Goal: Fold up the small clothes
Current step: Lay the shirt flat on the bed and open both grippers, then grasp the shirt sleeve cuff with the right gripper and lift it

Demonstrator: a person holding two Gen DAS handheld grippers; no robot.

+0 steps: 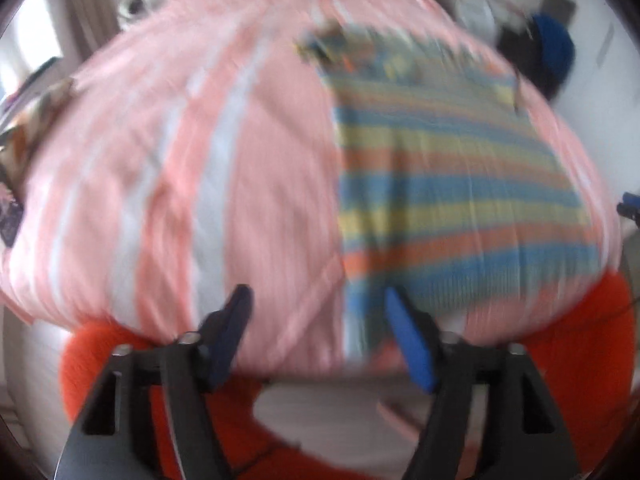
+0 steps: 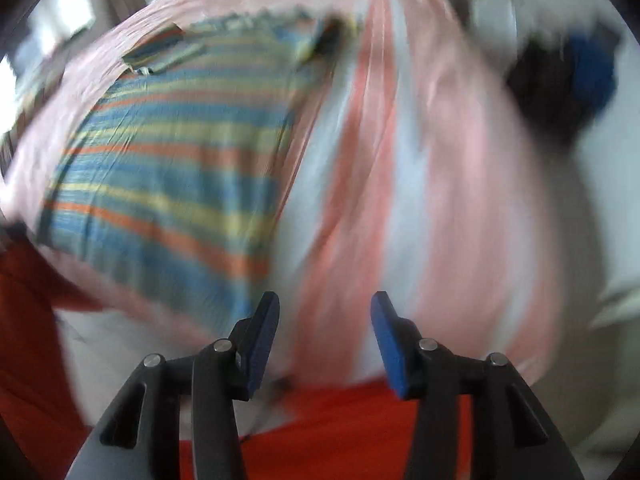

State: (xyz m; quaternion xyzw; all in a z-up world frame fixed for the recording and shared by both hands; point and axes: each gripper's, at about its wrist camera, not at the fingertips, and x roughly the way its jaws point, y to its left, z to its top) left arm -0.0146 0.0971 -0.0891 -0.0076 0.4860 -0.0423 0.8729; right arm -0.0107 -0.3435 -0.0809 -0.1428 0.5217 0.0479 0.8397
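A small striped garment (image 1: 448, 184) in blue, yellow and orange bands lies flat on a pink and white striped cloth (image 1: 208, 168). My left gripper (image 1: 316, 300) hovers over the garment's near left corner, its jaws wide apart and nothing between them. In the right wrist view the same garment (image 2: 168, 184) lies to the upper left on the pink cloth (image 2: 432, 200). My right gripper (image 2: 324, 304) hangs over the cloth just past the garment's near right corner, open and empty. Both views are blurred.
Bright orange fabric (image 1: 580, 340) lies along the near edge of the pink cloth, also seen as orange fabric (image 2: 340, 432) below the right gripper. A dark and blue object (image 1: 552, 52) sits at the far right. Clutter (image 1: 24, 128) stands at the left edge.
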